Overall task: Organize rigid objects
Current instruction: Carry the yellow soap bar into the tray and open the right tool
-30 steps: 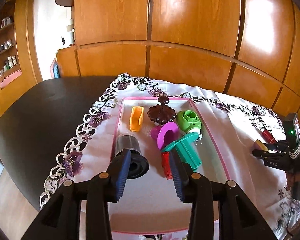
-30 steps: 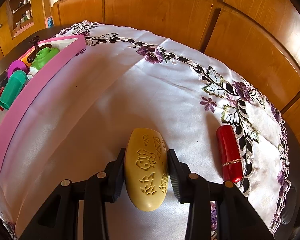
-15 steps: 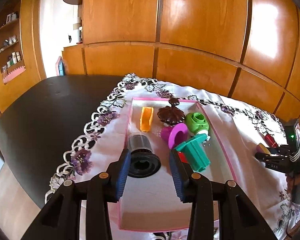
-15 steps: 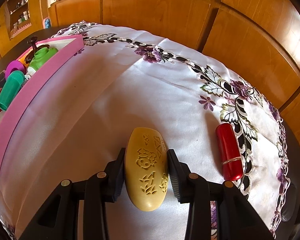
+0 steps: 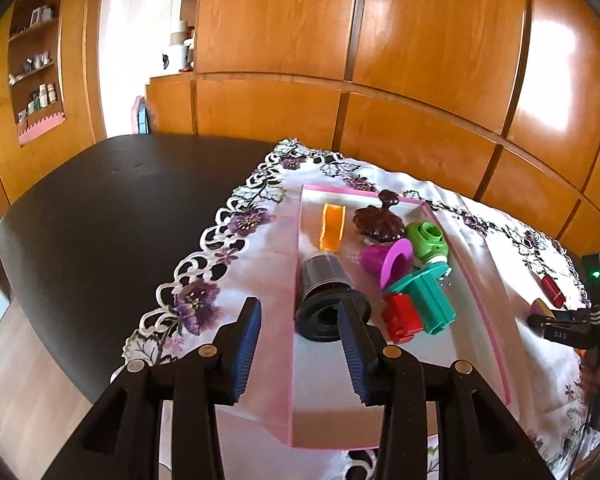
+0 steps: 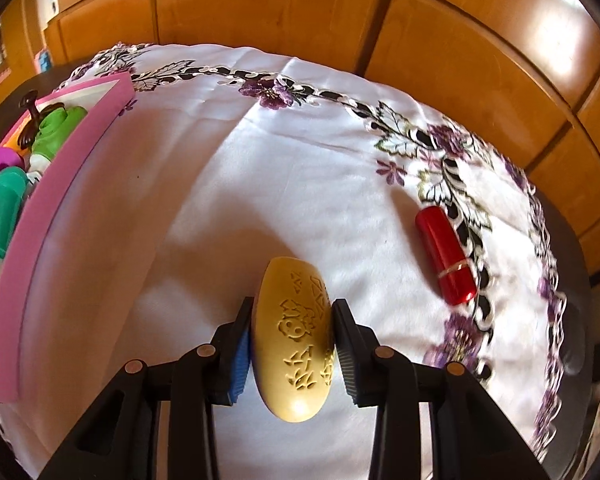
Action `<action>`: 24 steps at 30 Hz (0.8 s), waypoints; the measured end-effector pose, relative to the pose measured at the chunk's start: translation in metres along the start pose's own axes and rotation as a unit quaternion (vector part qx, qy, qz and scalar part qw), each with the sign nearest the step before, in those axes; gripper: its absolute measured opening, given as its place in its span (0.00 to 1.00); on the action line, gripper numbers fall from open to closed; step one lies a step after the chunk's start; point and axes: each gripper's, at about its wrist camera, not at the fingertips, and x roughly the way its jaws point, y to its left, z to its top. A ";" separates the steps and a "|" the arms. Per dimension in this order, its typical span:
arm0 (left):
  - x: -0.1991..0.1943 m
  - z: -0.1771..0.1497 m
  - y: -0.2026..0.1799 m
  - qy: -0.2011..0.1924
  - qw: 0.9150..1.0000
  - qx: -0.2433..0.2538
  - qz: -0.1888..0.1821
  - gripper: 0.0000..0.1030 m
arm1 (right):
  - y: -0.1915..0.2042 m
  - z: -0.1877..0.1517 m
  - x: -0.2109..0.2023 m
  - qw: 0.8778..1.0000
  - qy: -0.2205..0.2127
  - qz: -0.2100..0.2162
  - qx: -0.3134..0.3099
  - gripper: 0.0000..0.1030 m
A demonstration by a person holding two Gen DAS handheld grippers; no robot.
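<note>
My right gripper (image 6: 293, 322) is shut on a yellow oval piece with carved patterns (image 6: 296, 360), just above the white embroidered cloth (image 6: 228, 200). A red cylinder (image 6: 446, 254) lies on the cloth to its right. My left gripper (image 5: 300, 342) is open and holds nothing; it hangs over the left wall of the pink tray (image 5: 485, 312). In the tray lie a black cup (image 5: 322, 284), a red block (image 5: 402, 316), a teal piece (image 5: 430, 300), a magenta cup (image 5: 388, 258), a green piece (image 5: 426, 238), a brown lid (image 5: 378, 222) and an orange piece (image 5: 332, 224). The right gripper (image 5: 540, 314) also shows at the left wrist view's right edge.
The pink tray (image 6: 60, 184) stands left of the right gripper. Bare dark tabletop (image 5: 112, 216) stretches left of the cloth. Wooden wall panels (image 5: 420, 60) run close behind the table. The front half of the tray floor (image 5: 380, 404) holds no objects.
My left gripper has drifted left, from over the tray's middle to its left wall. The right gripper has rolled, still gripping the yellow piece.
</note>
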 end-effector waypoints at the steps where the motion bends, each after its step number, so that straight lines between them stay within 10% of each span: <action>1: 0.000 -0.001 0.002 0.001 1.000 -0.001 0.000 0.39 | -0.001 -0.001 -0.002 1.000 0.003 0.007 0.012 0.36; 24: 0.003 -0.015 0.011 0.014 1.000 -0.010 -0.004 0.39 | 0.113 0.030 -0.100 0.978 -0.081 0.190 0.022 0.36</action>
